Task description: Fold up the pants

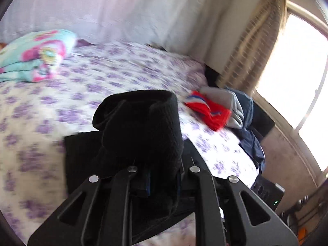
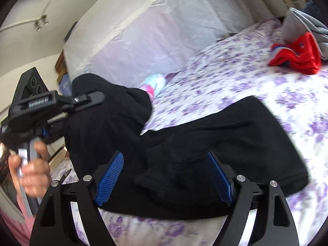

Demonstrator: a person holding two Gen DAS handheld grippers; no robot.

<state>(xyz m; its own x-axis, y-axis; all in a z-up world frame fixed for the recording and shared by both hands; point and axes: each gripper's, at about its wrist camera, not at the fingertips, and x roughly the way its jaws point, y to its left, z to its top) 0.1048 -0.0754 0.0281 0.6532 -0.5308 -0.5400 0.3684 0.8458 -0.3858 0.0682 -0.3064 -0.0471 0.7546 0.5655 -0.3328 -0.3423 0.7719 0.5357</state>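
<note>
Black pants (image 2: 215,139) lie on the purple-flowered bed sheet (image 2: 235,82). My left gripper (image 1: 162,176) is shut on one end of the pants (image 1: 141,127) and lifts that part off the bed; the cloth hides its fingertips. In the right wrist view the left gripper (image 2: 86,100) shows at the left, held by a hand, with black cloth hanging from it. My right gripper (image 2: 164,176) is open, its blue pads (image 2: 110,178) spread on either side of the pants' near edge, just above the cloth.
A red garment (image 1: 209,110) lies on a pile of grey and navy clothes (image 1: 239,110) at the bed's right edge. A folded turquoise and pink blanket (image 1: 32,55) lies at the far left. White pillows (image 1: 102,14) line the headboard. A bright window (image 1: 291,65) is at the right.
</note>
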